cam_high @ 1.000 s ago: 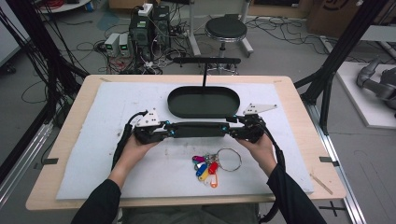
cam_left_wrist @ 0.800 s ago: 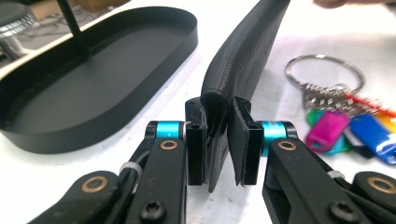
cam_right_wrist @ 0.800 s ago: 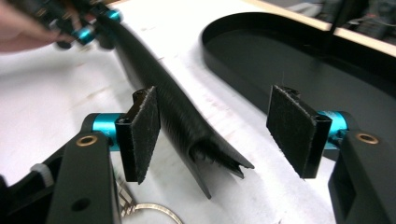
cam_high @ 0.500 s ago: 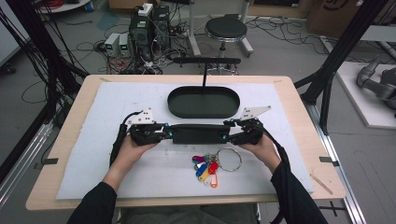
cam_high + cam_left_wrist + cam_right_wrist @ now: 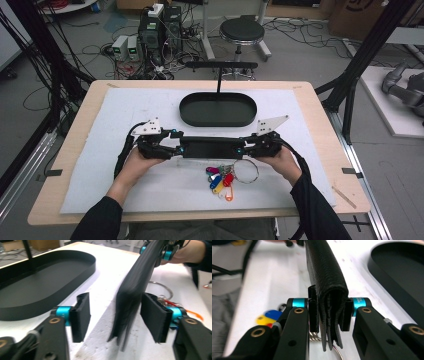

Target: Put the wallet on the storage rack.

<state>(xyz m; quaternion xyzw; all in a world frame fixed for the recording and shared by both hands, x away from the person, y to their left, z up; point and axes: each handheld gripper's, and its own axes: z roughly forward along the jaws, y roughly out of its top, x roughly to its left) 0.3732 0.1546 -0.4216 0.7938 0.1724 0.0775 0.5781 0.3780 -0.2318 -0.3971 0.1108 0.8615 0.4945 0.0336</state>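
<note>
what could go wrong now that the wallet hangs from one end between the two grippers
The left gripper has just been opening, and its pads stand clear of the black wallet, so the right gripper, which has just been closing, alone clamps it at one end. The free end may sag or swing. It could drop onto the key ring just below rather than the black tray.

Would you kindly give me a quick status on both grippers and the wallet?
Left gripper jaws just opened, pads clear of the wallet. Right gripper just closed, clamped on the wallet's other end. Tray behind, keys in front; nothing blocking.
</note>
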